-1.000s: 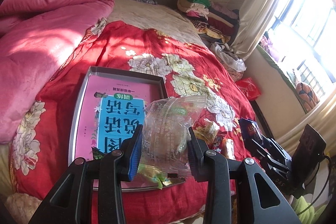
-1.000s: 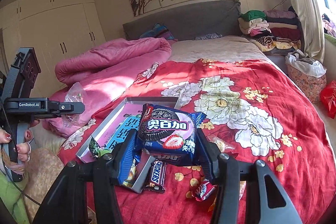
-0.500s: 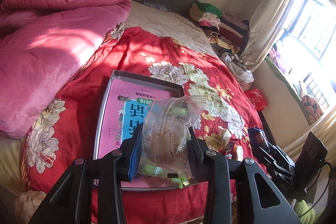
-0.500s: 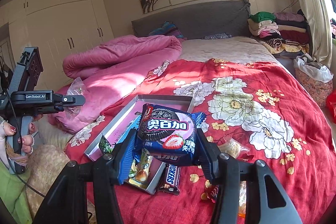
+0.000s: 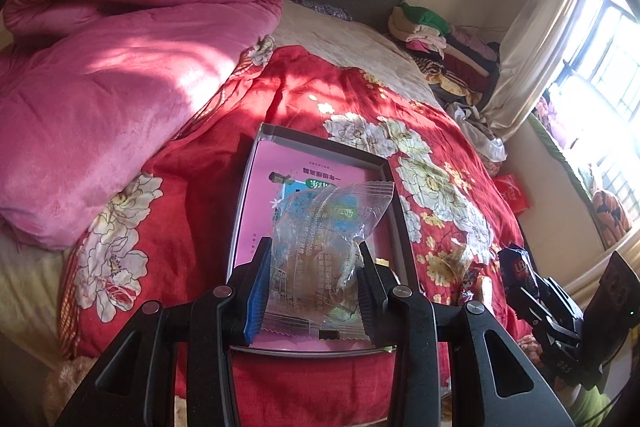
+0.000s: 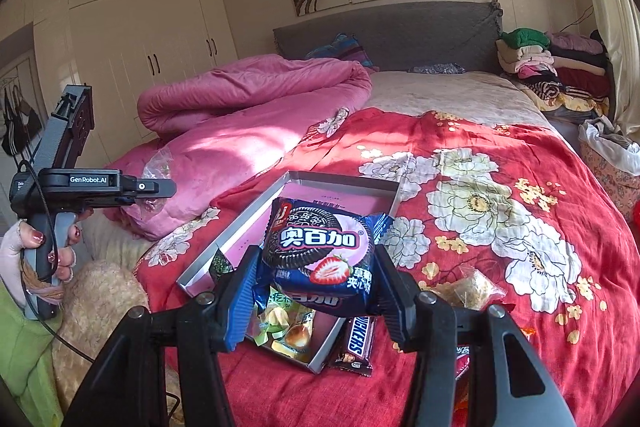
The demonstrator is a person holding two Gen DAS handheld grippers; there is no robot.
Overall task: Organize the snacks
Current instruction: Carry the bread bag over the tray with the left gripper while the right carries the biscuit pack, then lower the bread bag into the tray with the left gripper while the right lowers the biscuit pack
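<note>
My left gripper (image 5: 314, 275) is shut on a clear plastic snack packet (image 5: 324, 251) and holds it above the near end of a grey cardboard box (image 5: 320, 143) with a pink lining. My right gripper (image 6: 316, 283) is shut on a dark blue strawberry sandwich-cookie pack (image 6: 320, 251), held above the same box (image 6: 344, 183). Small wrapped sweets (image 6: 280, 323) lie in the box's near corner. A Snickers bar (image 6: 354, 343) lies just outside it. The left gripper (image 6: 156, 187) also shows at the left of the right wrist view.
The box lies on a red flowered bedspread (image 6: 500, 227). A pink quilt (image 5: 100, 75) is heaped to the left. More loose snacks (image 6: 472, 287) lie right of the box. Folded clothes (image 6: 548, 67) are stacked at the bed's far right. The right gripper (image 5: 532, 291) is at the bed's right edge.
My left gripper has moved left and back with the clear packet, so the box now sits more central. My right gripper has drawn back slightly with the cookie pack.
</note>
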